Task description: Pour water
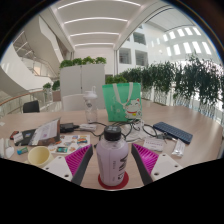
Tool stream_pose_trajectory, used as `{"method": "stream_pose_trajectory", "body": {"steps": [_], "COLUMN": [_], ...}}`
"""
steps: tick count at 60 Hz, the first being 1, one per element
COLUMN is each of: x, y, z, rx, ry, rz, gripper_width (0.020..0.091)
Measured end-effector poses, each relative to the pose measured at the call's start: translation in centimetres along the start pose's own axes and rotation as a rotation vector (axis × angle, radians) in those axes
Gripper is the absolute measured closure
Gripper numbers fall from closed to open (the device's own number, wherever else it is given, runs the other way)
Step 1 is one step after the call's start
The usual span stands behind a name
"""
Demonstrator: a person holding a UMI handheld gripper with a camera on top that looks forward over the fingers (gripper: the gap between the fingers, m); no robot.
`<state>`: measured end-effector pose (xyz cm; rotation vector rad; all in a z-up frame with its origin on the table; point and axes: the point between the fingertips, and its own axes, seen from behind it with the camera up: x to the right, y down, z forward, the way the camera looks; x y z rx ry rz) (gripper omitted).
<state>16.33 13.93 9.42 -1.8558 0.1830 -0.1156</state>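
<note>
A plastic bottle [112,160] with a white label and a dark cap stands upright on a round red coaster [112,184] on the wooden table [150,118]. It is between the two fingers of my gripper [112,150], which is open. A thin strip of table shows at each side between the bottle and the magenta pads [80,158], so neither finger presses on it. The bottle's base is partly cut off below.
A pale yellow cup [38,155] sits to the left of the fingers. Beyond the bottle stand a green bag [122,100] and a clear glass [92,104]. A dark flat device [172,131] lies at the right, and a laptop [45,130] with small clutter at the left.
</note>
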Motion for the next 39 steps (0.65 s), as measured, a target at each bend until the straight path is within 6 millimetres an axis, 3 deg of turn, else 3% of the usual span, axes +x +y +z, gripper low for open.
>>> {"method": "stream_pose_trajectory", "body": {"steps": [4,5,6,12,25,33,39], "x": [-1.2,-0.3,-0.7,-1.4,-5.1,-8.6,-9.8], "y": [-1.0,-0.7,-0.7,-2.0,-4.6,-4.8,-5.3], "z": [-3.1,-1.7,-3.5,-8.2,-21.5,-29.3,-34.8], "rx": [-0.006,-0.008,-0.012,-0.024,-0.026,-0.047,-0.04], "ry": [-0.001,-0.003,0.001,0.014,0.058,0.055,0.085], "rz": [0.019,0.023,0.025,0.032,0.03,0.022,-0.007], "gripper_width": [0.0265,0.0266,0.0264,0.0264,0.0265,0.0265,0.0261]}}
